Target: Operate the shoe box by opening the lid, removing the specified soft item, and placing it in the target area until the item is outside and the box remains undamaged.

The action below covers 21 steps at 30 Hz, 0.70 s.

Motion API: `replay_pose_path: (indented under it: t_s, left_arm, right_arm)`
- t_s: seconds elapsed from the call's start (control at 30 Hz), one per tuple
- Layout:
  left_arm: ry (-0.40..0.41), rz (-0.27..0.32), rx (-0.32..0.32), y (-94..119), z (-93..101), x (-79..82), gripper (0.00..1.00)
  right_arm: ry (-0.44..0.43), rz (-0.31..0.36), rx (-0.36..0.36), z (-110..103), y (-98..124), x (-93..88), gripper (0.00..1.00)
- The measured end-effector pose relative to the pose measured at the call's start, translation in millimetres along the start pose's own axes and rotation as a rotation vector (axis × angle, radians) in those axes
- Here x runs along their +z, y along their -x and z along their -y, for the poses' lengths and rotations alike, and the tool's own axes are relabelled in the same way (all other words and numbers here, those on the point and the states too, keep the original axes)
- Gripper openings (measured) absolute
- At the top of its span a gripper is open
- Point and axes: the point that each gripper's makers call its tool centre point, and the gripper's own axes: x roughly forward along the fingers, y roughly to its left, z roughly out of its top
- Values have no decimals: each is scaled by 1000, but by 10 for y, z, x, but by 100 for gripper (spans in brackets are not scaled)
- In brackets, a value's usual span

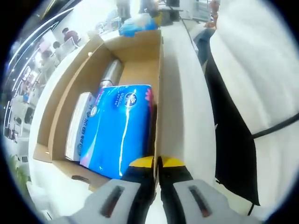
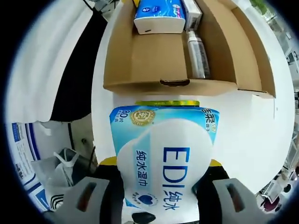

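**Soft wipes pack held outside the open box**

In the right gripper view the right gripper (image 2: 163, 186) has its two jaws closed on a pack of wet wipes (image 2: 163, 158), blue and white with the letters "EDI". The pack is outside the cardboard shoe box (image 2: 154, 60), over the white table (image 2: 243, 121) just in front of the box's near wall. The box is open; inside it lie a blue tissue pack (image 2: 159, 11), a small white carton (image 2: 191, 14) and a clear bottle (image 2: 198, 53).

In the left gripper view the left gripper (image 1: 157, 163) has its yellow-tipped jaws pressed together and holds nothing. It sits at the box's long wall, just beside the tissue pack.

I judge the wipes pack to be light, soft and a little slippery because of its plastic film. It can bend or slide, so a grip across its middle with moderate pressure seems the safest.
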Motion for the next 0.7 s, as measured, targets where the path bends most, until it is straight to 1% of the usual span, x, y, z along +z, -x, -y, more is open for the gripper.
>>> replay_pose_path:
  t_s: [0.17,0.23,0.4,0.7]
  left_arm:
    - [-1,-1,-1,-1,1,1,2]
    - [0,-2,0,-3,1,-1,2]
    - [3,-7,-1,-1,1,-3,2]
    - [6,-10,-4,-3,1,-5,2]
  right_arm:
    - [-2,-5,-3,32,-80,-5,60]
    - [6,-21,-3,35,-122,-25,60]
    - [-12,-2,12,20,-175,-6,60]
    - [2,-3,6,45,-263,19,60]
